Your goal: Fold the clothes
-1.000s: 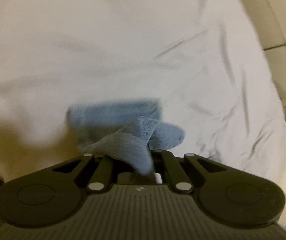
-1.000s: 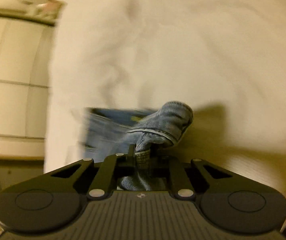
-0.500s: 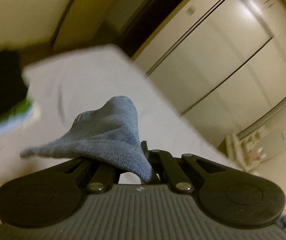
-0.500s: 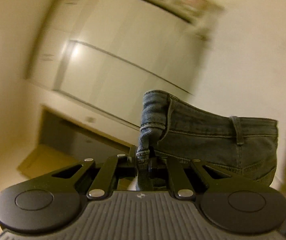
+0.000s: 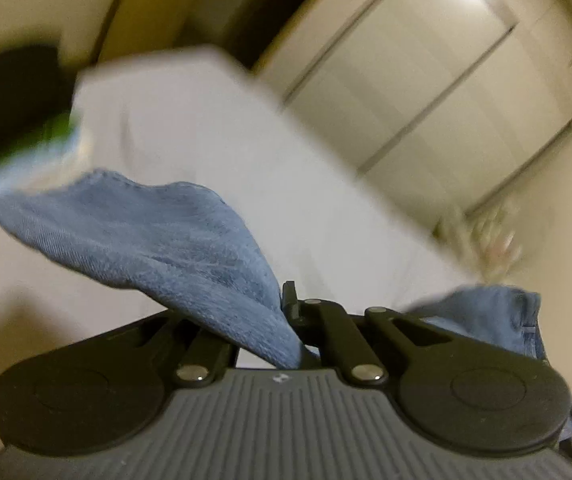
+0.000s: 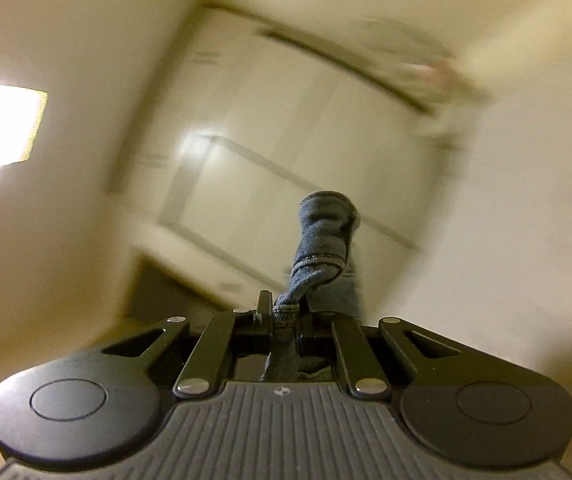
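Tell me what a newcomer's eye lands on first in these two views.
Blue denim jeans, bunched in the shut left gripper, drape leftward over the white bed. In the right wrist view a hemmed denim fold stands straight up from the shut right gripper against blurred closet doors.

Each of the 2 views is taken from just behind a gripper's fingers, looking forward along them. The left wrist view is tilted downward over the white bed [image 5: 213, 128] toward the closet doors [image 5: 426, 80]. The right wrist view is aimed nearly level at the closet doors [image 6: 286, 152]. The doors and the denim [image 5: 157, 240] are shared by both views.
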Demonstrator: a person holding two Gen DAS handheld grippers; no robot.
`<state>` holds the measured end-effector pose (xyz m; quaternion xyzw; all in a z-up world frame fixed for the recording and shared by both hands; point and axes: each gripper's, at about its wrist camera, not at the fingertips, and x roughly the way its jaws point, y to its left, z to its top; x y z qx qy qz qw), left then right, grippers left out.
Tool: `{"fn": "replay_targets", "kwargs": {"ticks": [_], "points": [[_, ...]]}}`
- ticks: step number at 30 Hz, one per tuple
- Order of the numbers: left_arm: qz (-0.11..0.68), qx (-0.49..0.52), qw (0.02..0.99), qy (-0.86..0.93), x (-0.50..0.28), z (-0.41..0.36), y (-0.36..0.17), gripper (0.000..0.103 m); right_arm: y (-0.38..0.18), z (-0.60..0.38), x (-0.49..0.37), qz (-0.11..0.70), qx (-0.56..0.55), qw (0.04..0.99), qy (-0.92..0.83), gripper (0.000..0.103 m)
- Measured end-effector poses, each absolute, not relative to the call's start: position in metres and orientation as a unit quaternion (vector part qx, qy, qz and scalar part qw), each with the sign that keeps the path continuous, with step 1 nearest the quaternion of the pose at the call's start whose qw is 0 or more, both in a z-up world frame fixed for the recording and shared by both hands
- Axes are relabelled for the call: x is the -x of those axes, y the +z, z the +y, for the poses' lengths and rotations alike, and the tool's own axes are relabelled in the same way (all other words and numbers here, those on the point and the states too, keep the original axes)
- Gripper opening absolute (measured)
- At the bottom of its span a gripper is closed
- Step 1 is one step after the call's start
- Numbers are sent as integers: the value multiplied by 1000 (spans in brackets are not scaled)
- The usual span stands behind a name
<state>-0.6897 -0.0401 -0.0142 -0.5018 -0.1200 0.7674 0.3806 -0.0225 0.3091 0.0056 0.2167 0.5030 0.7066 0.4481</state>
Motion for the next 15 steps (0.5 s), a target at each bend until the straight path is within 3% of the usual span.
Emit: {"fn": "replay_targets", "kwargs": {"ticks": [5, 6, 8, 10, 15], "points": [[-61, 646, 268, 712, 612, -56, -199, 10, -165, 238, -74, 602, -93, 601, 518, 11], [-47, 663, 243, 707, 599, -61, -224, 10, -197, 229, -88, 618, -57, 623, 477, 16], [-44, 671, 208, 710, 581, -75, -250, 16, -249, 205, -111, 648, 10, 642, 410, 18], [-53, 669, 183, 719, 568, -92, -264, 23, -278, 183, -119, 666, 31, 635, 391, 28], [-96, 642, 185, 737, 566, -115, -253, 34, -304, 162, -125, 679, 6, 610, 407, 49]]}}
